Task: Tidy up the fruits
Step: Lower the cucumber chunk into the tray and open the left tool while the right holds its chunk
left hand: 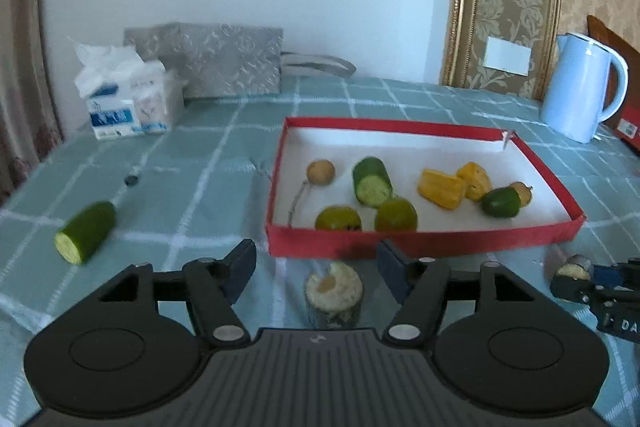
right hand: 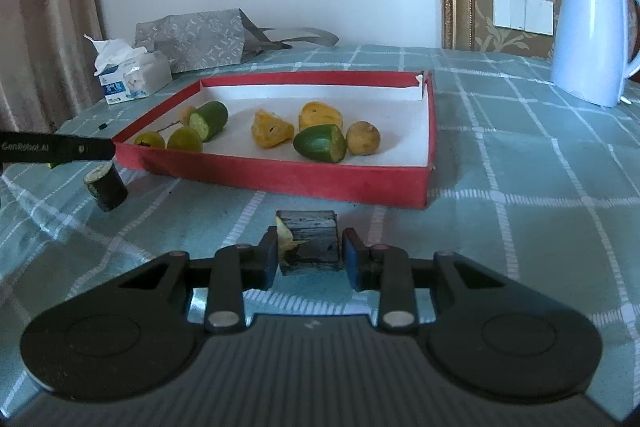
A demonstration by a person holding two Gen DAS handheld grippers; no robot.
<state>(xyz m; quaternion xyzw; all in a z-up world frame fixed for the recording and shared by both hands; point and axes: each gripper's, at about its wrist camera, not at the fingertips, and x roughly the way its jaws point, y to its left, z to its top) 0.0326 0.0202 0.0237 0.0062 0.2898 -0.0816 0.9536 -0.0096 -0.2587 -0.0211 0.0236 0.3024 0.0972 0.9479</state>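
A red tray (left hand: 420,243) (right hand: 280,175) holds cucumber pieces, yellow fruit chunks (left hand: 442,187), green round fruits and brown fruits. My left gripper (left hand: 316,263) is open, above a dark-skinned banana stub (left hand: 334,291) that stands on the cloth between its fingers. My right gripper (right hand: 310,257) is shut on another dark banana piece (right hand: 310,241), just in front of the tray; it also shows in the left wrist view (left hand: 576,269). A cucumber half (left hand: 86,231) lies on the cloth to the left.
A blue kettle (left hand: 580,87) (right hand: 592,31) stands at the back right. A tissue pack (left hand: 128,99) and a grey paper bag (left hand: 216,63) sit at the back left. A small dark cap (left hand: 131,180) lies on the checked tablecloth.
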